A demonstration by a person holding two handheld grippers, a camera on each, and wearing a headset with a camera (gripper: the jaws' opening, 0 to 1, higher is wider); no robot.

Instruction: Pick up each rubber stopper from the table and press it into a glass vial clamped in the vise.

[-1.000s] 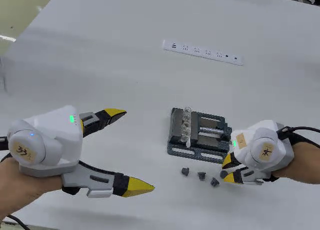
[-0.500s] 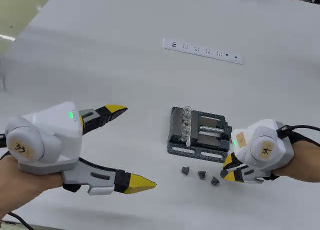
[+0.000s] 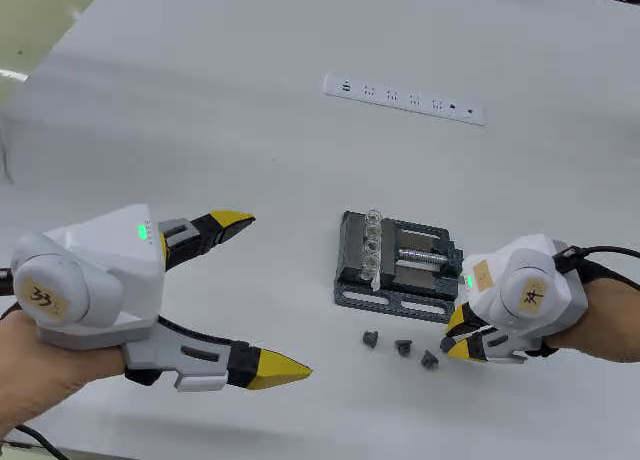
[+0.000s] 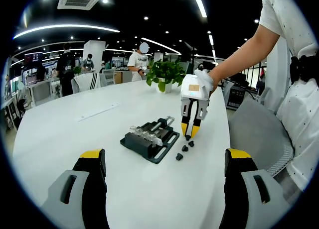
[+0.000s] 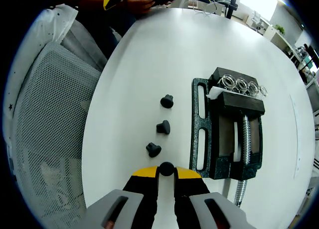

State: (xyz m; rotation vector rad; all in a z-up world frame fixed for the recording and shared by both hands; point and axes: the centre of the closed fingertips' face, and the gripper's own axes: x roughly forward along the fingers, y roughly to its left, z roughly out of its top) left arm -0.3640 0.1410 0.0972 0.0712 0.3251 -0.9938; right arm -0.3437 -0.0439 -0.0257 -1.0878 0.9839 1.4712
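Observation:
A black vise [image 3: 395, 272] stands mid-table with a row of glass vials [image 3: 372, 244] clamped in it. Three loose dark rubber stoppers [image 3: 403, 349] lie in a line just in front of it. My right gripper [image 3: 458, 338] is low over the table at the right end of that line, shut on a fourth stopper [image 5: 166, 169] between its yellow tips. From that gripper's camera the loose stoppers [image 5: 163, 127] lie ahead, with the vise [image 5: 229, 134] and vials [image 5: 241, 84] to their right. My left gripper [image 3: 258, 292] hovers wide open at the left, holding nothing, facing the vise [image 4: 149, 140].
A white power strip [image 3: 405, 99] lies on the far side of the table. Bare white tabletop surrounds the vise. A mesh chair [image 5: 45, 134] stands beyond the table edge near my right gripper. A potted plant [image 4: 167, 72] and people stand beyond the table.
My right gripper has edged slightly left along the table by the stoppers. The left gripper has barely moved and stays open.

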